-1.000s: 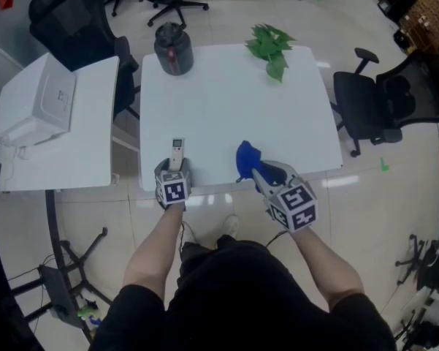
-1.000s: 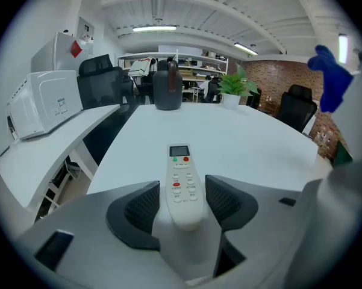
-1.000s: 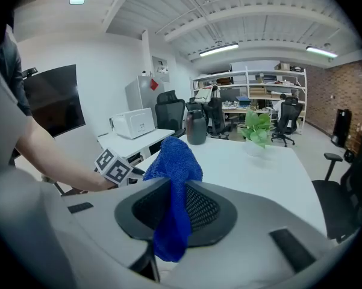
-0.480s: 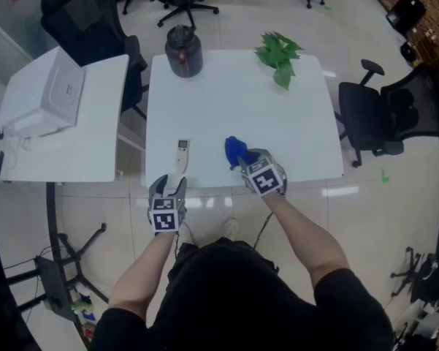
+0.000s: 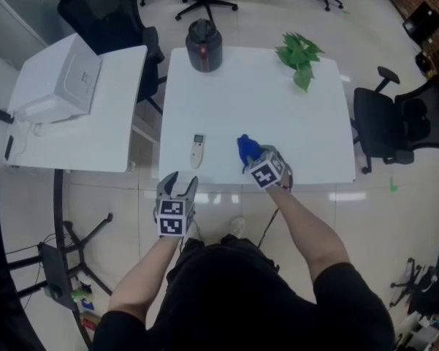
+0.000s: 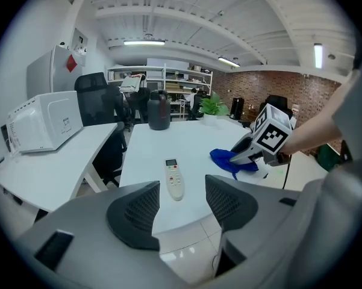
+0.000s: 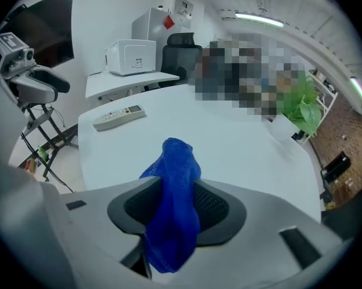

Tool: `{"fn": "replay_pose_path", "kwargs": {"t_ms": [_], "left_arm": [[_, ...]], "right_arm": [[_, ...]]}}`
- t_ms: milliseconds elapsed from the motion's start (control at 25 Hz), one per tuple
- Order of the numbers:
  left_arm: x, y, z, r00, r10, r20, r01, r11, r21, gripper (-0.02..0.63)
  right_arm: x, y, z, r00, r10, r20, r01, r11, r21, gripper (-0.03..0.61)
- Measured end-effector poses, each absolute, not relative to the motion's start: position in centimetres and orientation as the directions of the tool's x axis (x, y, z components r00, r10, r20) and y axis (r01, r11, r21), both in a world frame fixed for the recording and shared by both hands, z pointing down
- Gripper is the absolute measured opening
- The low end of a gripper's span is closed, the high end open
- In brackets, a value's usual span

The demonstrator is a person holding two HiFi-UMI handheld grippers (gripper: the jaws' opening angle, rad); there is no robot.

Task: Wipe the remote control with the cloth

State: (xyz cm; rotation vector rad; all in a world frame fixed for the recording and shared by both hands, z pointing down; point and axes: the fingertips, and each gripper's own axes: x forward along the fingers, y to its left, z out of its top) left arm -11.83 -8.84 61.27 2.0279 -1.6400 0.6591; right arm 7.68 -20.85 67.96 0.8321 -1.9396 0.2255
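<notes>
Remote control (image 5: 197,151): we see it lying flat on the white bench (image 5: 277,115), near the front edge, with its screen end away from us.
White box (image 5: 58,79): it sits on the side bench (image 5: 109,148) at the far left.
Left tool (image 5: 180,183): we hold it off the bench's front edge, above the floor. Its jaws are spread wide with nothing between them, and it points toward the remote control, clear of it.
Dark jug (image 5: 204,46): it stands upright at the far edge of the bench.
Cloth (image 5: 247,148): blue and bunched, it is just right of the remote control and apart from it.
Right tool (image 5: 251,162): we tilt it down over the bench's front part. Its jaws have just been opening, and the cloth sits between them, touching both pads.
Plant (image 5: 299,53): its green leaves lie at the far right corner of the bench.
</notes>
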Motion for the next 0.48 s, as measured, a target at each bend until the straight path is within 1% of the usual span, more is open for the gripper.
{"fn": "replay_pose_path", "kwargs": {"t_ms": [40, 80, 160, 280, 360, 400, 440, 480], "left_arm": [[-11.9, -8.8, 61.0, 0.183, -0.769, 0.613, -0.979, -0.197, 0.045, 0.244], [-12.0, -8.8, 60.6, 0.188, -0.772, 0.607, -0.978, -0.202, 0.045, 0.244], [-11.9, -8.8, 59.3, 0.208, -0.784, 0.586, -0.974, -0.224, 0.046, 0.244], [-11.3, -8.8, 56.2, 0.259, -0.809, 0.528, -0.96, -0.277, 0.045, 0.244], [-10.9, -8.6, 54.1, 0.294, -0.821, 0.489, -0.948, -0.316, 0.04, 0.244], [-10.7, -8.5, 53.1, 0.312, -0.825, 0.472, -0.942, -0.335, 0.038, 0.242], [-10.4, -8.3, 52.2, 0.33, -0.827, 0.456, -0.935, -0.354, 0.035, 0.239], [-10.2, -8.1, 51.2, 0.35, -0.827, 0.44, -0.927, -0.375, 0.033, 0.223]], "right_arm": [[7.8, -20.7, 67.9, -0.294, -0.454, 0.841, -0.645, 0.744, 0.176, 0.197], [7.9, -20.3, 67.8, -0.304, -0.451, 0.839, -0.655, 0.739, 0.16, 0.209], [8.0, -19.5, 66.4, -0.344, -0.469, 0.813, -0.678, 0.723, 0.13, 0.209], [6.7, -17.7, 60.5, -0.443, -0.548, 0.71, -0.706, 0.701, 0.1, 0.209], [5.2, -15.7, 56.6, -0.506, -0.577, 0.641, -0.714, 0.698, 0.065, 0.209], [4.5, -14.6, 54.8, -0.53, -0.589, 0.61, -0.717, 0.696, 0.049, 0.202], [3.8, -13.5, 53.2, -0.551, -0.601, 0.579, -0.72, 0.693, 0.035, 0.162], [3.2, -12.5, 51.7, -0.569, -0.612, 0.549, -0.722, 0.691, 0.022, 0.142]]}}
